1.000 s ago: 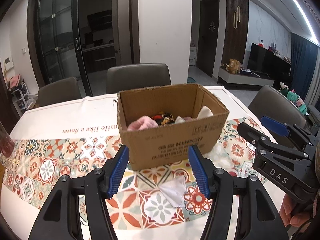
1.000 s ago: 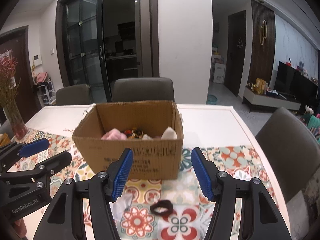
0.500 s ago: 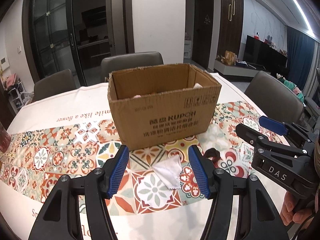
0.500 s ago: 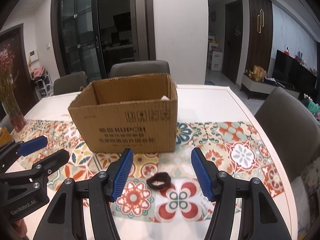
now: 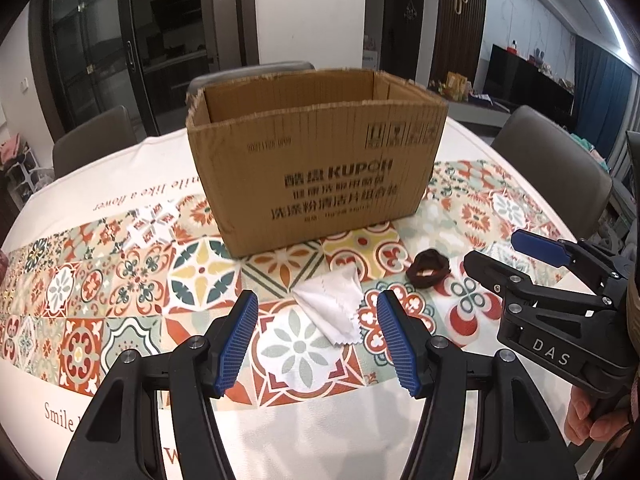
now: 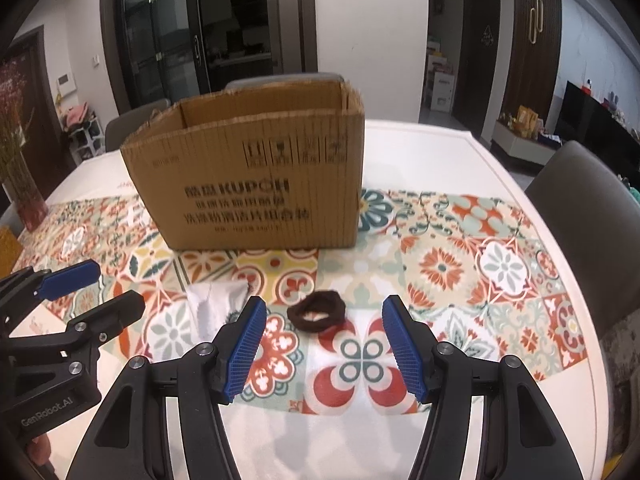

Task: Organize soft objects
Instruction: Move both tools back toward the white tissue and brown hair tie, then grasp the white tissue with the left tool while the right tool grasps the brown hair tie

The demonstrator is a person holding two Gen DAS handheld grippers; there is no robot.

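A white cloth [image 5: 330, 307] lies on the patterned table runner just ahead of my left gripper [image 5: 316, 342], which is open and empty above it. A dark brown hair scrunchie [image 6: 317, 311] lies just ahead of my right gripper [image 6: 323, 346], also open and empty. The scrunchie also shows in the left wrist view [image 5: 428, 269], and the cloth in the right wrist view [image 6: 212, 308]. An open cardboard box [image 5: 316, 168] stands behind both items; its contents are hidden by its front wall. The right gripper shows at the right of the left wrist view [image 5: 516, 256].
The table has a tiled-pattern runner [image 6: 460, 264] and a white cloth beneath. Grey chairs [image 6: 580, 216] stand around the table. A vase of dried red flowers [image 6: 20, 176] stands at the far left. The left gripper shows at the left edge of the right wrist view [image 6: 92, 288].
Both grippers have come down and closer to the table; the box now hides its contents. The cloth and scrunchie sit nearer the open jaws.
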